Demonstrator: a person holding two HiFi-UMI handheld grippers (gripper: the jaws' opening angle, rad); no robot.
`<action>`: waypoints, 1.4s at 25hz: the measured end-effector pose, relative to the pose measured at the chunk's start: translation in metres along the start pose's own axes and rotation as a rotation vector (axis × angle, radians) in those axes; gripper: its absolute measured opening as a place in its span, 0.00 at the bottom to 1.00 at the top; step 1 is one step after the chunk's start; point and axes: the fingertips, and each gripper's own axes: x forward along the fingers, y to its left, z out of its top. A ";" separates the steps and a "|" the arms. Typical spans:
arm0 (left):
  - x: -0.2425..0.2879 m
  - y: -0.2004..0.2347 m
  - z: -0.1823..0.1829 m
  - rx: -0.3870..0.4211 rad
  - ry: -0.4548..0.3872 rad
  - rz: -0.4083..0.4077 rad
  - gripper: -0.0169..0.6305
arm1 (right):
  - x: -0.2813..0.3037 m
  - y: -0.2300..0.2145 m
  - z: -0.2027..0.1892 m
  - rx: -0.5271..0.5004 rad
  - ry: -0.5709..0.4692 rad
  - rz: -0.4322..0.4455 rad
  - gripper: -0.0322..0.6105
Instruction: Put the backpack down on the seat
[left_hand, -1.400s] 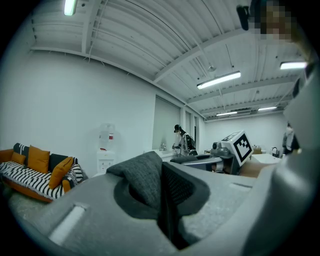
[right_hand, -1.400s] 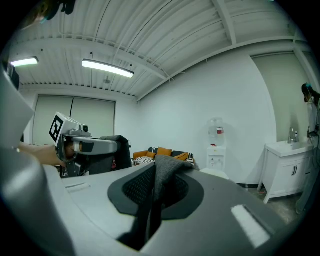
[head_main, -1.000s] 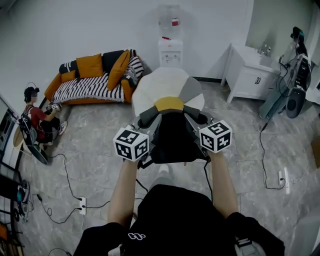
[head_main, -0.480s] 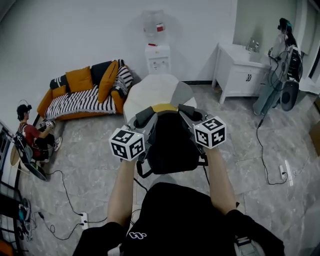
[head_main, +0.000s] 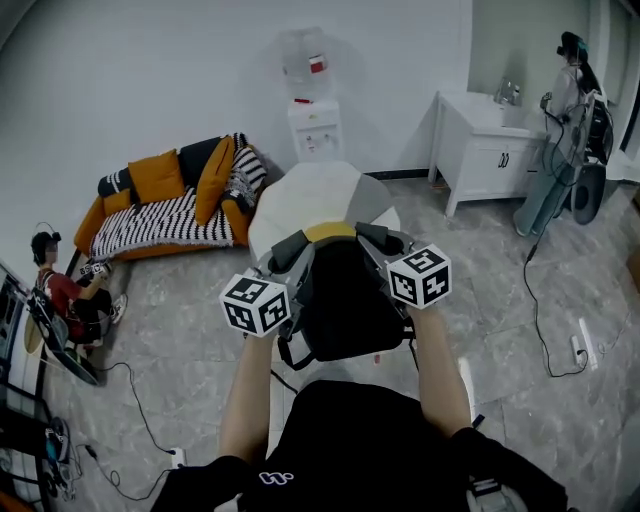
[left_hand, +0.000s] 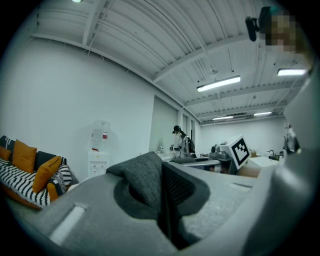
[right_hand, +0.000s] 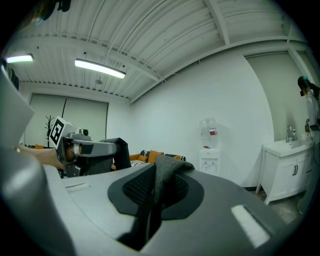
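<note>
backpack (head_main: 345, 300) in l gripper (left_hand: 163, 192) + r gripper (right_hand: 154, 197), by seat (head_main: 315, 195)

The left tool (left_hand: 166, 210) pinches a grey backpack strap (left_hand: 142, 180).

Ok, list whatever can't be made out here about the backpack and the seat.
- Head view: whether the backpack touches the seat; the bag covers the cushion.
- Head view: claw tips, behind the left marker cube and right marker cube.
- Left gripper view: left claw pinches the left strap; the bag's body is cut off at the bottom edge.
- Right gripper view: same for right claw and right strap.
</note>
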 end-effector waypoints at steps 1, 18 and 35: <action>0.003 0.006 -0.002 -0.003 0.007 -0.004 0.07 | 0.006 -0.003 -0.003 -0.002 0.006 -0.001 0.11; 0.073 0.140 0.007 -0.014 0.088 0.002 0.07 | 0.146 -0.068 -0.002 -0.034 0.095 -0.015 0.11; 0.133 0.226 0.024 -0.109 0.069 -0.063 0.07 | 0.239 -0.126 0.018 -0.010 0.160 -0.055 0.11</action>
